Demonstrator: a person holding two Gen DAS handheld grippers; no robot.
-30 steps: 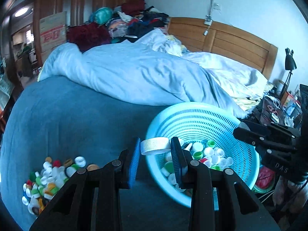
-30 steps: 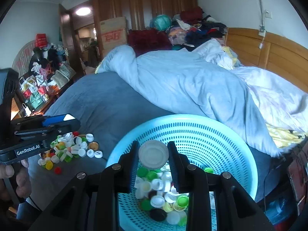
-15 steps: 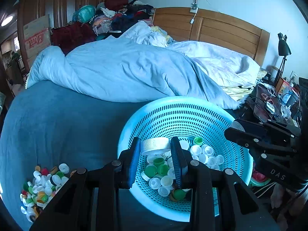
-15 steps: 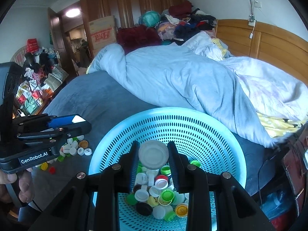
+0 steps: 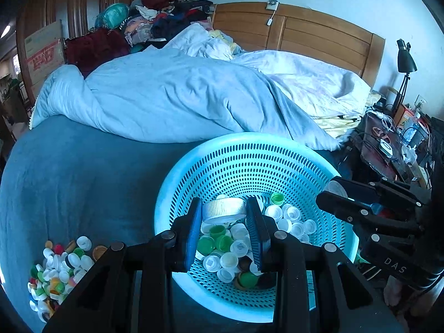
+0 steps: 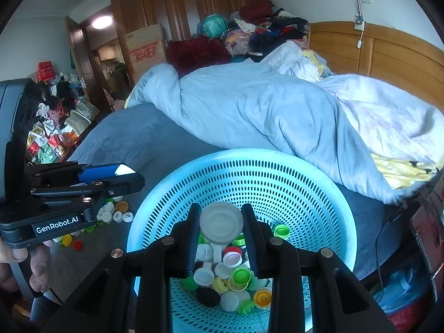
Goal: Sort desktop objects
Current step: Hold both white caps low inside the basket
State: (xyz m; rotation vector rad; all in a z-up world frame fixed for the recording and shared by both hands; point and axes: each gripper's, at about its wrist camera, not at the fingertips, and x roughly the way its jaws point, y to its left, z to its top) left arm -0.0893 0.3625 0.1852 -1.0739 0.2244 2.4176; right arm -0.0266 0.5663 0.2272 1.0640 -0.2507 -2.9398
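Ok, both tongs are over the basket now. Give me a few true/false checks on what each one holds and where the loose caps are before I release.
1. The left tongs grip a white ribbed cap. True.
2. The right tongs are empty. False: they hold a flat white lid.
3. The turquoise basket already has caps in it. True.
4. The basket sits on a desk. False: it rests on the blue bed cover.
5. A pile of loose caps lies outside the basket. True.
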